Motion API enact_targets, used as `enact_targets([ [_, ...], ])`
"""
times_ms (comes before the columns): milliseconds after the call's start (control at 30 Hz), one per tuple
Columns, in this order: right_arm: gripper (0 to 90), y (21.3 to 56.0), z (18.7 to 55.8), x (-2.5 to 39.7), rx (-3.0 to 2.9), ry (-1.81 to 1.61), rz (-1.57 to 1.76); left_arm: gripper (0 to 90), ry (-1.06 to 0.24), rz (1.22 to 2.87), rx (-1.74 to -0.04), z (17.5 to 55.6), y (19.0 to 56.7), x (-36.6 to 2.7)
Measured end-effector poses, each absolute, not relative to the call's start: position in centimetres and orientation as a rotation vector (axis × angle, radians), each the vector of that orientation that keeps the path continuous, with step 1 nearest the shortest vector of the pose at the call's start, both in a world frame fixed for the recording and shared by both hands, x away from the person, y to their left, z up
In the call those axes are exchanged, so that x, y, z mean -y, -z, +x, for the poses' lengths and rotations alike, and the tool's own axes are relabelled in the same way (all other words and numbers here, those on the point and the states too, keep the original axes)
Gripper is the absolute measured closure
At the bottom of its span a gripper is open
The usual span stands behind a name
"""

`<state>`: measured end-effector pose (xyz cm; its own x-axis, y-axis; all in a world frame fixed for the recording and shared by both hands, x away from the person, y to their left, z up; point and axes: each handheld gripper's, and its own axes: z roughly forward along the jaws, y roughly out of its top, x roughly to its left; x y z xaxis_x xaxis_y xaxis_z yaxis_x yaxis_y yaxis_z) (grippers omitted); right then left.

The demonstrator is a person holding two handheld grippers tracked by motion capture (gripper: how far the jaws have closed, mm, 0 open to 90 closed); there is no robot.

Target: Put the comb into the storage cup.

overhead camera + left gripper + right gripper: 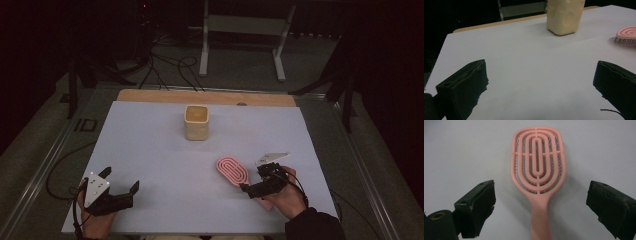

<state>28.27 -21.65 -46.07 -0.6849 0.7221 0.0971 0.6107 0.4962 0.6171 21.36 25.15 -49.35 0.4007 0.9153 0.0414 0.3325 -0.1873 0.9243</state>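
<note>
From above, we see the pink plastic vented hairbrush lying flat on the white table sheet, at about five o'clock from the cream square-sided cup. Our right gripper hovers over its handle, jaws spread wide; our left gripper rests well apart at seven o'clock, equally wide. Along the left gripper's jaws, the cup stands at one o'clock, the brush at three. Along the right gripper's jaws, the hairbrush lies between them, head toward twelve, untouched.
</note>
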Motion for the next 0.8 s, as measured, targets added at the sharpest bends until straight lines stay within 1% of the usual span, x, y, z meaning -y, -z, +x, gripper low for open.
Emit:
enact_targets([
  [800, 8.5, 47.4, 28.9, 20.5, -2.686, -0.825, 1.144, 0.0, -0.783, 1.738, -1.099, 21.4, 49.4, -25.1],
])
